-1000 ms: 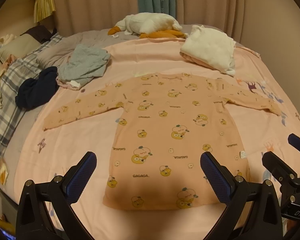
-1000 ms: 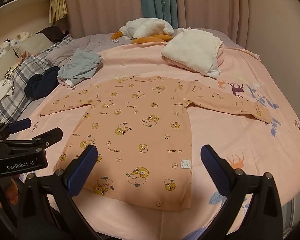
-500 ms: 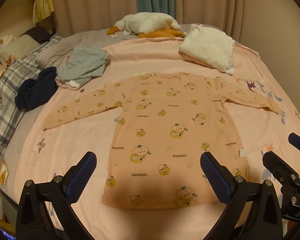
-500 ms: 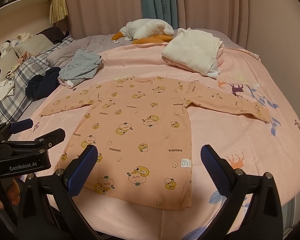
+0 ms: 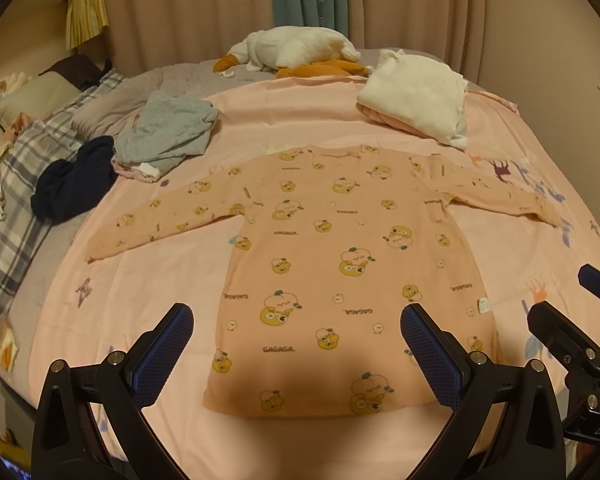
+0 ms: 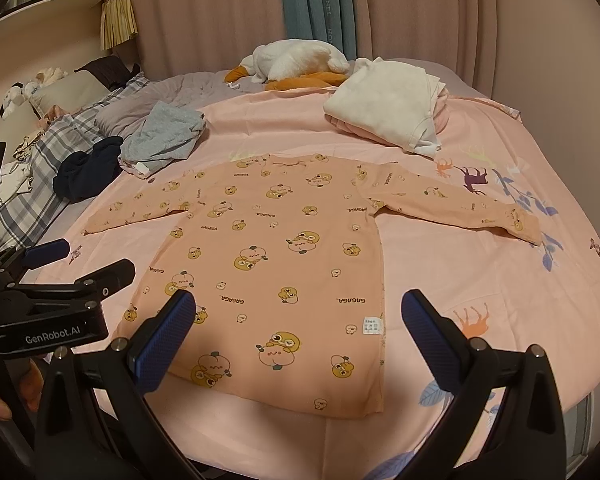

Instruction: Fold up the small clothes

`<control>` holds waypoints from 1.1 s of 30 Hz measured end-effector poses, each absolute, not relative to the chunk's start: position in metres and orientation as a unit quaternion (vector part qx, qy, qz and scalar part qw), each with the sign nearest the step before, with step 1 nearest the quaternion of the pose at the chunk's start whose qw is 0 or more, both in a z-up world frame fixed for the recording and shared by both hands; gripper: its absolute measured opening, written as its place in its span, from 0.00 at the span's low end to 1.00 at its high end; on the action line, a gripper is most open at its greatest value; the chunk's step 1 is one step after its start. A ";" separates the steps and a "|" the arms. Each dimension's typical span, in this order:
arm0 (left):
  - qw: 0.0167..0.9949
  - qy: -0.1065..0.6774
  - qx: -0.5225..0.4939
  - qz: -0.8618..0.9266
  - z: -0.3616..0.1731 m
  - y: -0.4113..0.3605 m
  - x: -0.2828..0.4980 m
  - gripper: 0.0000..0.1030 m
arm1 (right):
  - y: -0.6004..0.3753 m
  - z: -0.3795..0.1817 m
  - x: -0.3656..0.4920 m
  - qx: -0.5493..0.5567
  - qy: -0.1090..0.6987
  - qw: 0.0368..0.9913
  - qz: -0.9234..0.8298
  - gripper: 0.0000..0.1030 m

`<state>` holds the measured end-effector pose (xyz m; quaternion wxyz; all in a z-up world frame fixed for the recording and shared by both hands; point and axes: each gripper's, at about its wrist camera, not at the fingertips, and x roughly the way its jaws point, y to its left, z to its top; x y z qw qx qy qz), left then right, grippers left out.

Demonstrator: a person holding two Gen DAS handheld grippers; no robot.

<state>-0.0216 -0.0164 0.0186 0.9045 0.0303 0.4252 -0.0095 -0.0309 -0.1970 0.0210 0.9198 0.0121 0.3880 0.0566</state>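
Item: peach long-sleeved cotton top with cartoon-fruit print (image 5: 352, 264), flat on the pink printed bedsheet (image 5: 291, 116), sleeves spread toward 9 and 3 o'clock. My left claw (image 5: 295, 354) and right claw (image 6: 297, 338): both agape, empty. I'd pinch each cuff, folding inward squarely.

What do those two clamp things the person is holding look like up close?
Each is matte black. The left gripper and right gripper both have two angled fingers ending in blue, cross-hatched pads, fastened with small silver screws. The left one's body reads "GenRobot.AI" in white lettering. No cables show.
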 end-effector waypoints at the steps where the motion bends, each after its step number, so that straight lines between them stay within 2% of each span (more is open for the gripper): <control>1: 0.904 0.426 0.030 -0.009 0.018 -0.017 -0.022 0.99 | -0.197 0.021 -0.032 0.012 0.388 0.920 0.057 1.00; 33: 0.902 0.430 0.039 -0.013 0.013 -0.024 -0.024 0.99 | -0.200 0.022 -0.030 0.020 0.393 0.918 0.054 1.00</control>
